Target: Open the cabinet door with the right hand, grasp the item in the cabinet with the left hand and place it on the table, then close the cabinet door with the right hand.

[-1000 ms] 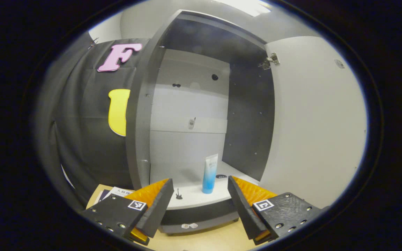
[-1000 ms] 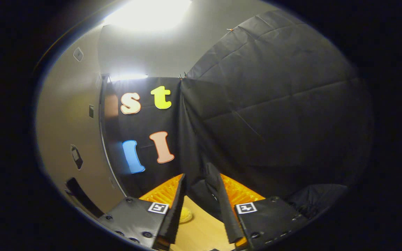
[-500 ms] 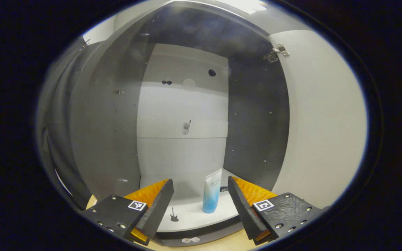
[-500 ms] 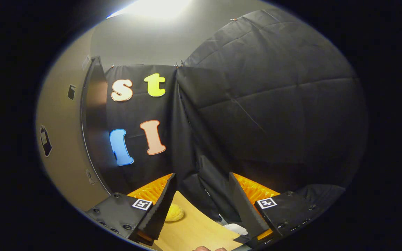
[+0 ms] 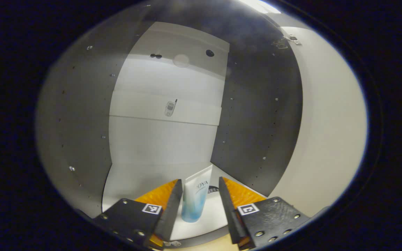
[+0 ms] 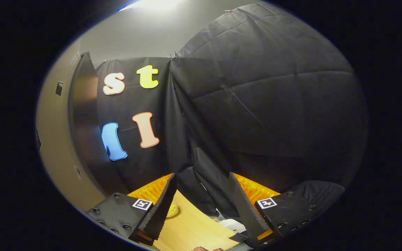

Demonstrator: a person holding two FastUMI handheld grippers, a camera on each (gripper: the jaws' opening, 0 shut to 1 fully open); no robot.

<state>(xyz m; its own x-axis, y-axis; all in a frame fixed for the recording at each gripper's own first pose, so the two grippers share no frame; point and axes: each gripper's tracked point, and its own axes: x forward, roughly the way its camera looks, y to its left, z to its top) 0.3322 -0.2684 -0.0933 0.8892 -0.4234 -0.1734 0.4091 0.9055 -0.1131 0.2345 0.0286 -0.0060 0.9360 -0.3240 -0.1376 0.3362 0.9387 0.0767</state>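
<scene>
The left gripper [image 5: 196,205] reached into the open cabinet [image 5: 257,115], its fingers spread on either side of a blue and white tube [image 5: 195,198] standing upright on the white shelf [image 5: 131,181]. The left finger [image 5: 169,209] lay just beside the tube. The cabinet door [image 5: 330,118] stood open at right.

Cabinet floor [image 5: 131,177], white: one tube [image 5: 195,200] w/ blue lower half stands upright on it, near front edge; small dark sticker [image 5: 214,189] just behind tube. Wooden table [image 6: 190,232]: yellow obj. [image 6: 172,210], part hidden, at far edge; white obj. [image 6: 234,226] well right of it.
</scene>
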